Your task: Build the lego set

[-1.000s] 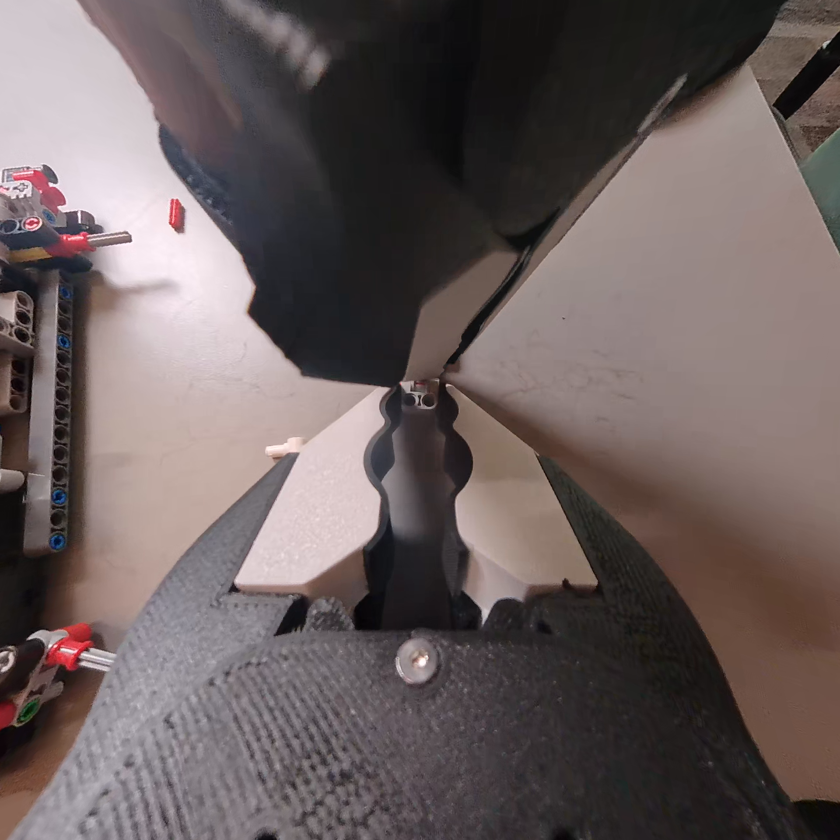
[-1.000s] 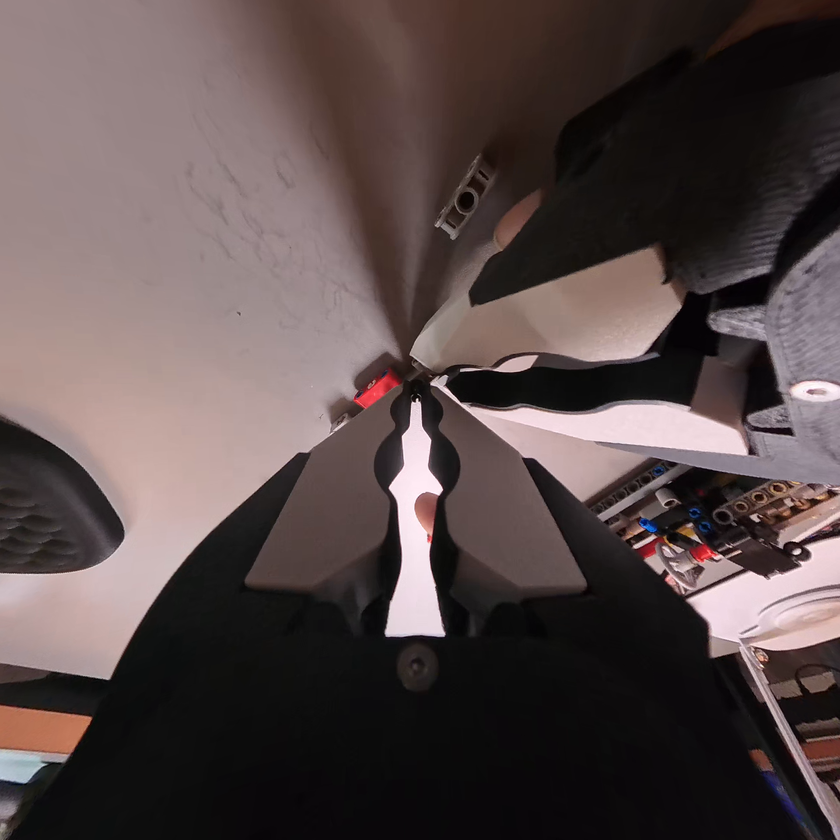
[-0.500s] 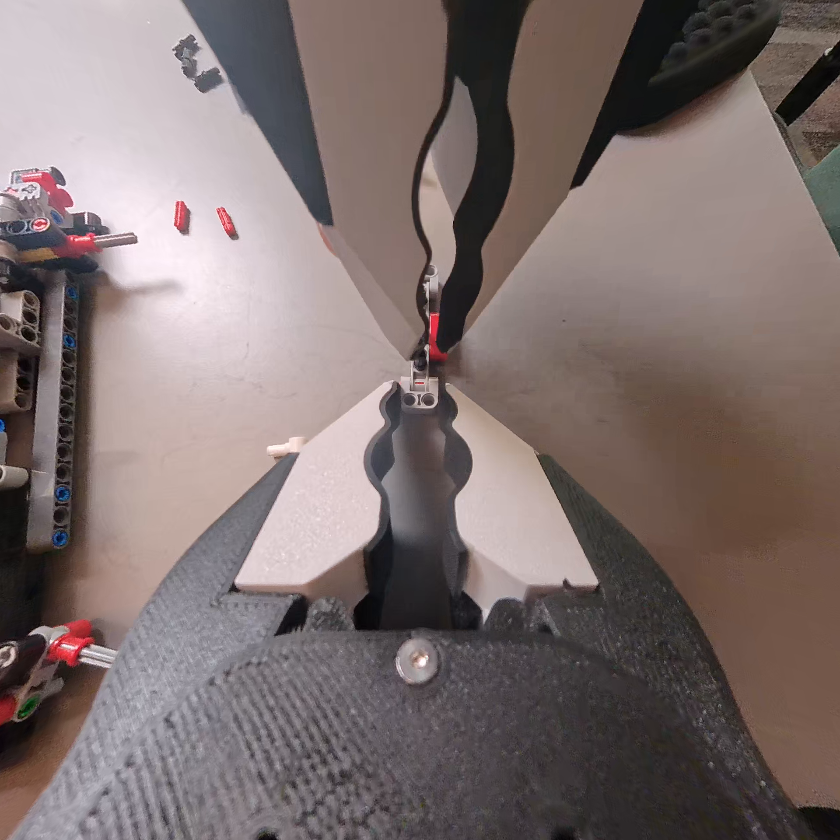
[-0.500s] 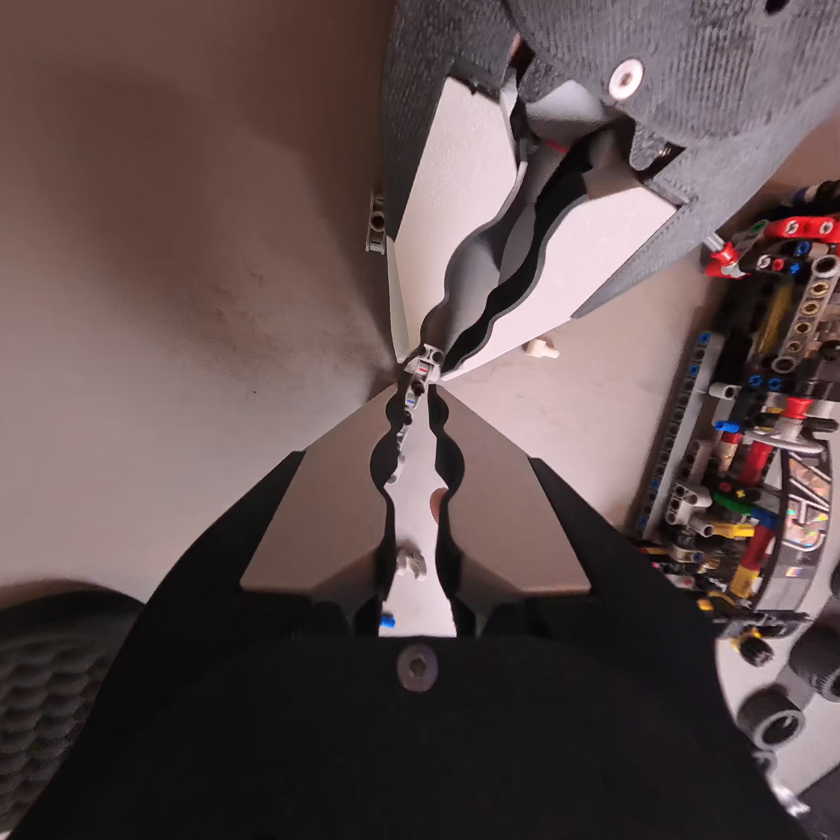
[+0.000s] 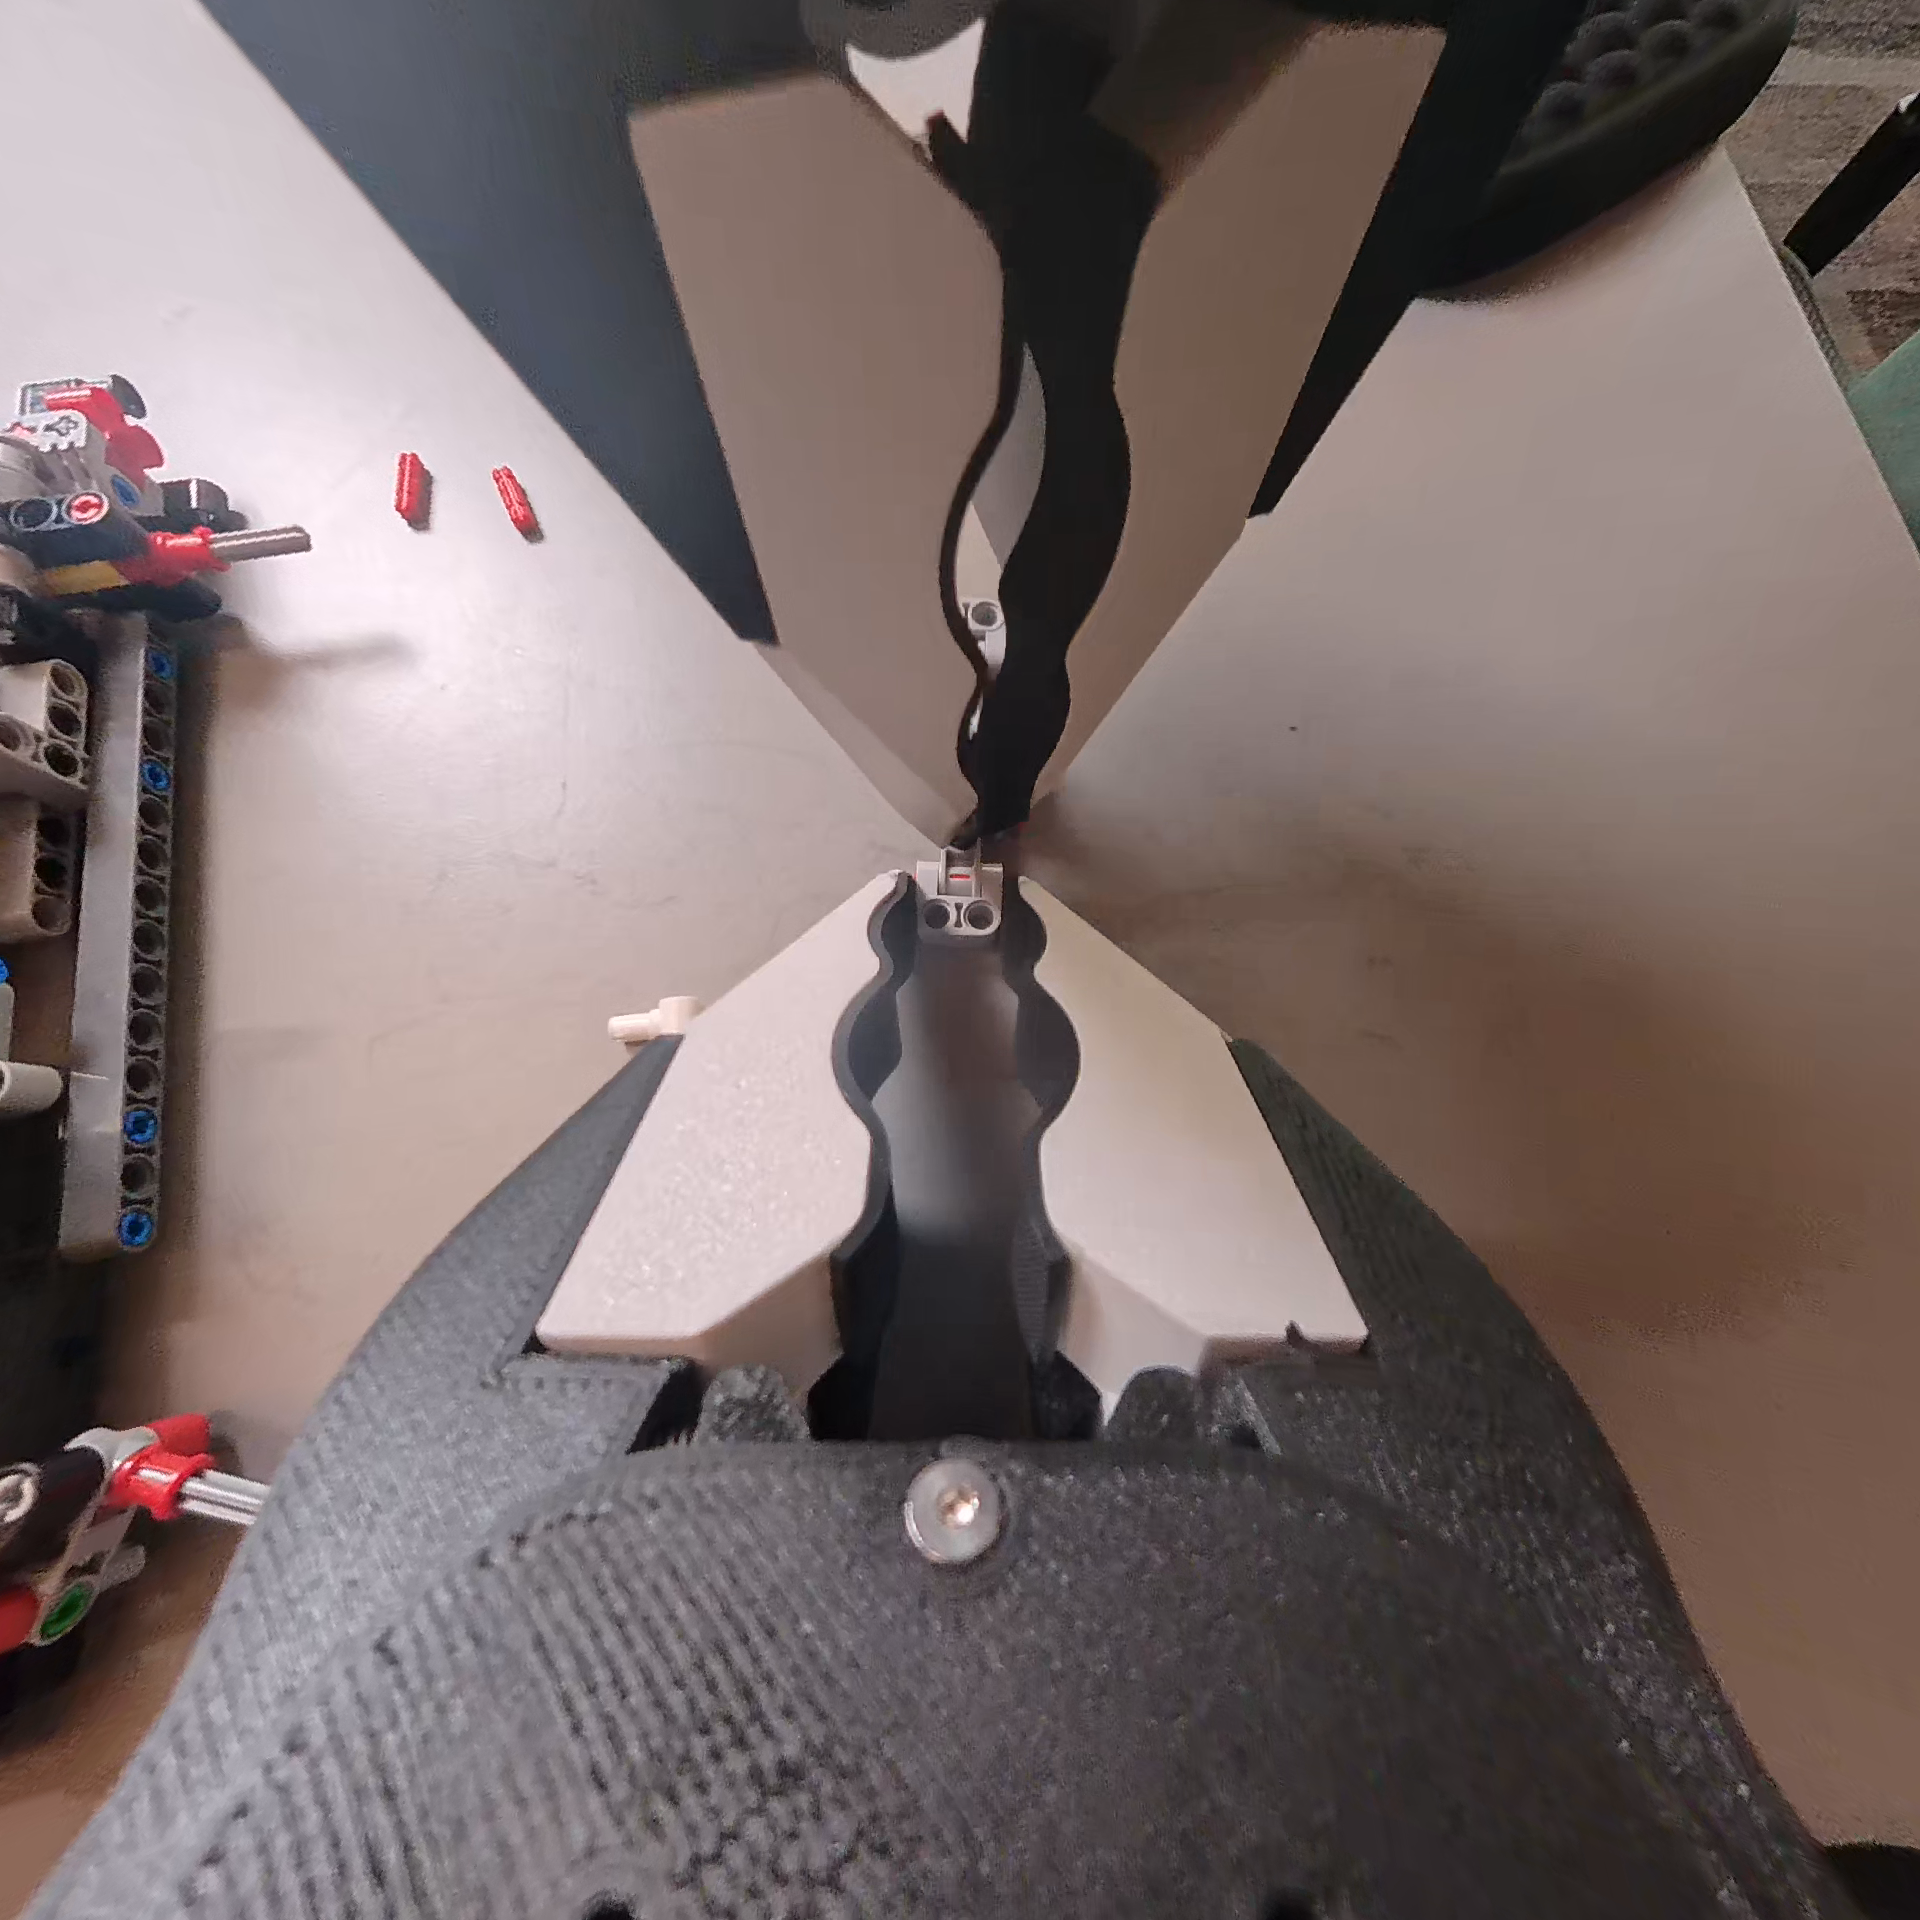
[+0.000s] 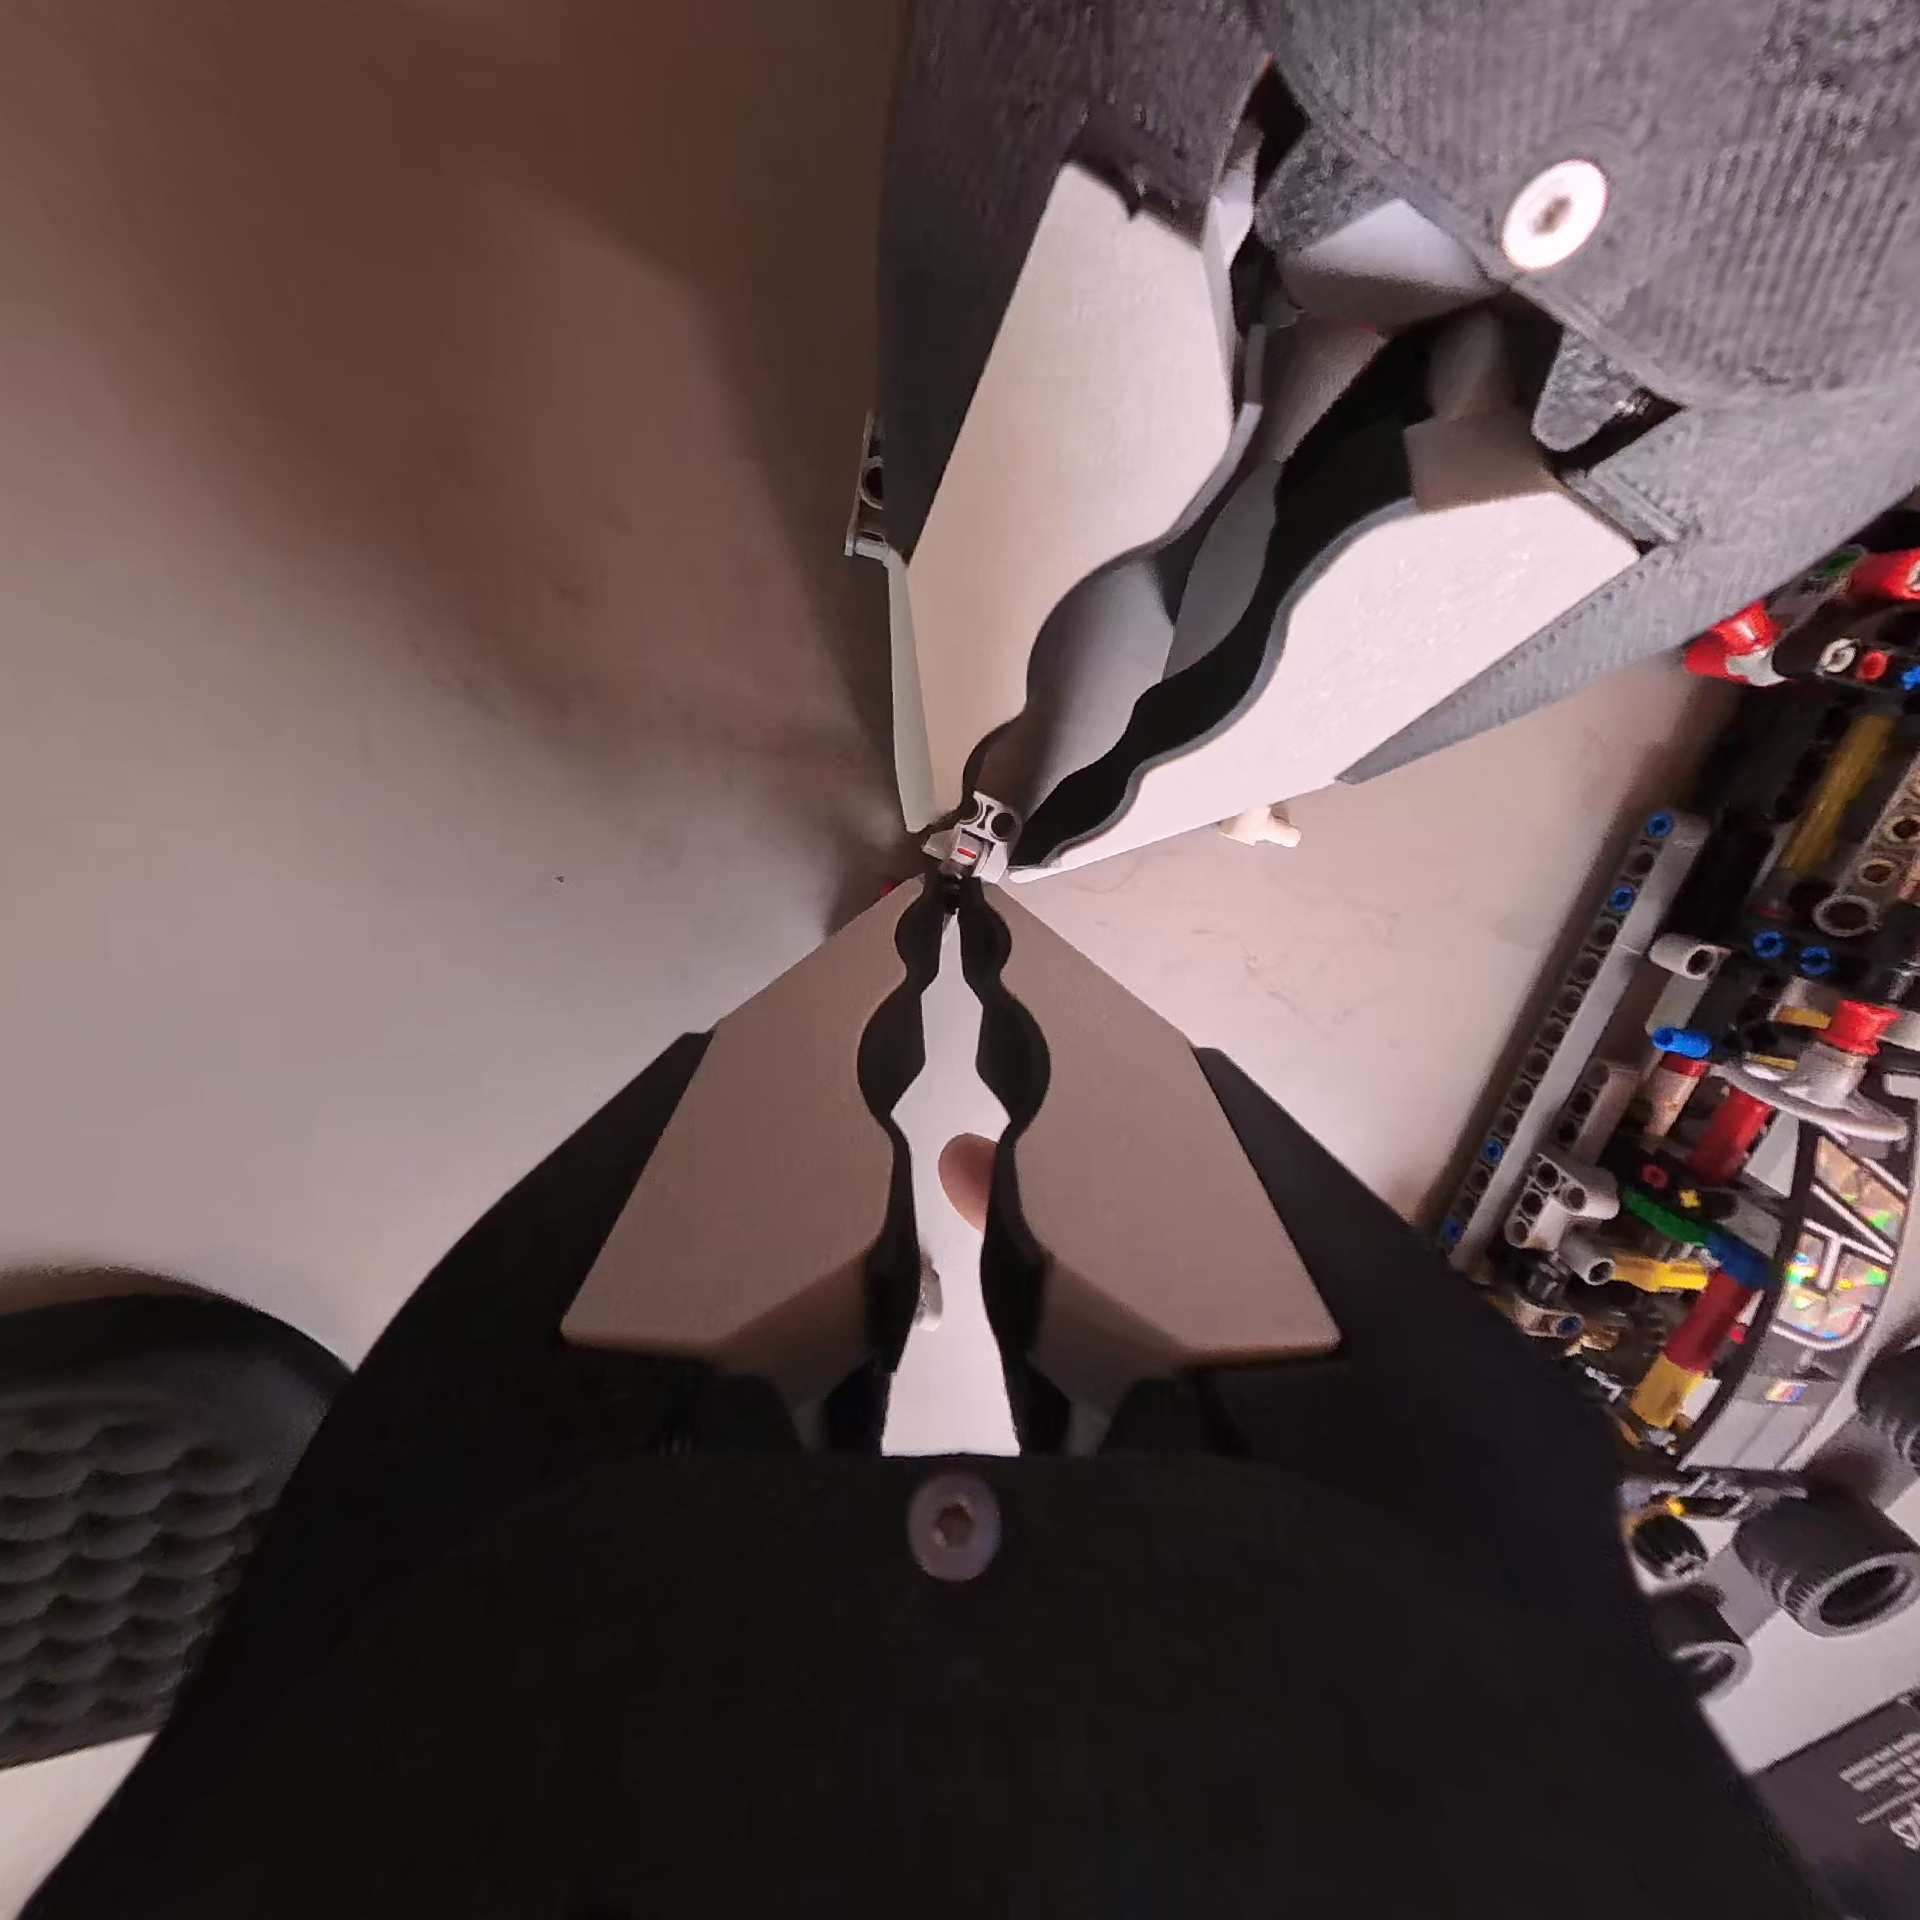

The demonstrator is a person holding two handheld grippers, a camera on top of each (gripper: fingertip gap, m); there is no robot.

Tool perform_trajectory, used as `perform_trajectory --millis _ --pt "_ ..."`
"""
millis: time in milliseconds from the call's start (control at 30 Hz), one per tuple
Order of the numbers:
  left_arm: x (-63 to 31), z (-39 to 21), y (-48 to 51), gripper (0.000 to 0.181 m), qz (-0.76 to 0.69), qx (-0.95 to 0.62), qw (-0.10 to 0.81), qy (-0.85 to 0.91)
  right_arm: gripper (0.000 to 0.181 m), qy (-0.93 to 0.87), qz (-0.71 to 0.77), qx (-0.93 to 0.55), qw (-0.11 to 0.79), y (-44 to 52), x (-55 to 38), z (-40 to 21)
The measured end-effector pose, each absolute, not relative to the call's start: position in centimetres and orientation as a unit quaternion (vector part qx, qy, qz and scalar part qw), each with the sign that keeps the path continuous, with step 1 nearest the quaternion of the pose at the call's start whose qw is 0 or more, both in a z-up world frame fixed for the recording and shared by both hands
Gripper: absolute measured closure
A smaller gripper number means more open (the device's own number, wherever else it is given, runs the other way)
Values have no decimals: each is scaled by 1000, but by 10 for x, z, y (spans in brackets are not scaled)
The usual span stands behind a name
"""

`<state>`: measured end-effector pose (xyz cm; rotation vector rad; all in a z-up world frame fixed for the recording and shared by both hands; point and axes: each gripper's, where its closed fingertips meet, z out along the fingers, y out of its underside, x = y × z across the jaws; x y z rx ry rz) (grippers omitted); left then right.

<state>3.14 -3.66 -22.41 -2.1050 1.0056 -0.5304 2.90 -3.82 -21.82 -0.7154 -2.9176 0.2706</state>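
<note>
My left gripper (image 5: 961, 883) is shut on a small grey connector (image 5: 961, 902) with two round holes, held at its fingertips above the table. My right gripper (image 6: 948, 902) is shut on a small black and red pin (image 6: 948, 891), mostly hidden between its tips. The two grippers face each other tip to tip. The pin meets the top of the grey connector (image 6: 977, 836). In the left wrist view the right gripper (image 5: 987, 821) comes down from the top. In the right wrist view the left gripper (image 6: 987, 831) reaches in from the upper right.
The part-built lego car (image 6: 1766, 1143) with a long grey beam (image 5: 120, 935) lies at the table's side, black wheels (image 6: 1839, 1590) near it. Two red pins (image 5: 412, 490), a tan pin (image 5: 649, 1023) and another grey connector (image 6: 871, 499) lie loose. A dark textured pad (image 6: 104, 1455) sits nearby. My left and right fingertips are right by each other.
The right gripper has swung round from lying across the left gripper to facing it tip to tip. Its pin has closed in on the grey connector. The left gripper has held still.
</note>
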Motion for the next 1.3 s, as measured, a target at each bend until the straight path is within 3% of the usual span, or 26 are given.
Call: perform_trajectory --millis 267,333,600,867,1300 --pt "32 -223 -37 167 -208 -818 369 388 178 -947 118 -273 123 -38 29 -214" --pt "31 -222 -38 166 -212 -818 370 385 162 -919 188 -312 151 -44 30 -200" --pt "36 -198 -45 167 -315 -797 392 335 145 -800 342 -407 279 -19 56 -188" --pt "31 -164 -47 167 -423 -754 429 262 150 -705 506 -394 303 -26 54 -155" --pt "46 -131 -54 167 -571 -698 394 177 158 -652 551 -372 366 -25 60 -120"
